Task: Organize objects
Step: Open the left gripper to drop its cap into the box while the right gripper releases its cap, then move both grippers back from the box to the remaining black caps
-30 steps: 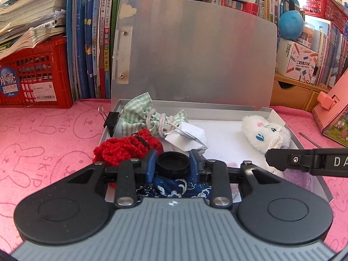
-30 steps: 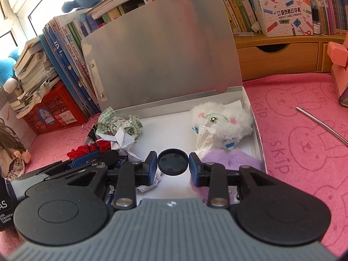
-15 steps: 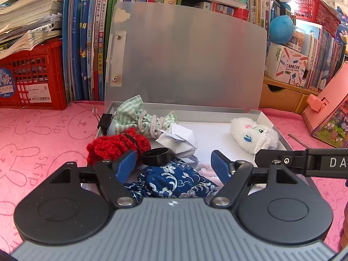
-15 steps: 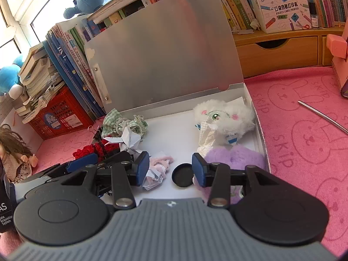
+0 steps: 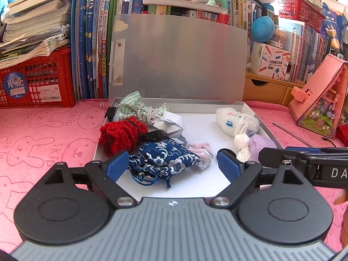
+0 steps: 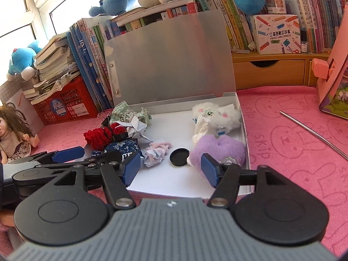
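Observation:
An open silver box (image 5: pixel 266 130) lies on the pink mat with its lid upright. My left gripper (image 5: pixel 170 164) hangs over the box's near edge, jaws opening, pads pressing on nothing. Just ahead of it lie a blue patterned pouch (image 5: pixel 165 157) and a black ring-shaped cap (image 5: pixel 153 135), which leans on a red knit piece (image 5: pixel 121 134). My right gripper (image 6: pixel 170 168) is beside it, jaws opening too and holding nothing. A flat black lid (image 6: pixel 179 157) rests on the box floor (image 6: pixel 174 126) in front of it, next to a purple plush (image 6: pixel 219 150).
The box also holds a green checked cloth (image 5: pixel 134 108), folded white paper (image 5: pixel 169 124) and a white plush (image 5: pixel 230 119). A red crate (image 5: pixel 37 82) and upright books stand behind. A pink house-shaped box (image 5: pixel 319 102), a metal rod (image 6: pixel 313 130) and a doll (image 6: pixel 15 134) flank it.
Both grippers were shut on black round pieces a second ago. Each has opened, dropped its piece in the box and drawn back toward the near edge.

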Available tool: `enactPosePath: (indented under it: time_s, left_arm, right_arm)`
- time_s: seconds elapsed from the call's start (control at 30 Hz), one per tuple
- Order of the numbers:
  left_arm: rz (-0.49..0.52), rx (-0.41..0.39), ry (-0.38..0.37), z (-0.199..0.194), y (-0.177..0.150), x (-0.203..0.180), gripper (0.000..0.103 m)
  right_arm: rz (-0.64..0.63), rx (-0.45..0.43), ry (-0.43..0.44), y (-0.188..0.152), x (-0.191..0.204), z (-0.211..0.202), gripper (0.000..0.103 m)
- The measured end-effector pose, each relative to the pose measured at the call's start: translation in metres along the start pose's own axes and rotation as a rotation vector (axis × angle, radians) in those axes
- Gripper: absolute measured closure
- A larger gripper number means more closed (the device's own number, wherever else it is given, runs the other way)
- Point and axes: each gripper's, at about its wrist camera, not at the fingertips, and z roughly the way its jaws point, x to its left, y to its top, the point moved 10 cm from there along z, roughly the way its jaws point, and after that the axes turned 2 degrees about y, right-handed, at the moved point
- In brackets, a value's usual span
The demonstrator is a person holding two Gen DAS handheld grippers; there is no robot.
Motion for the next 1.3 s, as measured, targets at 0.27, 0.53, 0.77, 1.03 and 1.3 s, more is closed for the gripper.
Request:
enactPosePath:
  time_s: [0.27, 0.53, 0.77, 1.03, 1.3]
  left_arm:
    - [-0.047, 0.035, -0.018, -0.032, -0.035, -0.006, 0.011]
    - [-0.013, 0.022, -0.024, -0.063, -0.060, -0.011, 0.011]
    - [-0.002, 0.009, -0.012, -0.088, -0.080, -0.008, 0.011]
    - [-0.010, -0.004, 0.008, -0.110, -0.104, 0.006, 0.011]
    - [0.020, -0.029, 0.046, -0.124, -0.122, 0.017, 0.011]
  right_arm:
    - [-0.034, -0.034, -0.036, -0.024, 0.004, -0.029, 0.025]
    - [-0.030, -0.039, -0.028, -0.045, 0.009, -0.053, 0.025]
    - [-0.034, -0.052, -0.026, -0.060, 0.013, -0.074, 0.025]
    - [-0.051, -0.067, -0.038, -0.086, 0.014, -0.100, 0.025]
    - [-0.148, -0.085, -0.086, -0.111, 0.022, -0.119, 0.025]
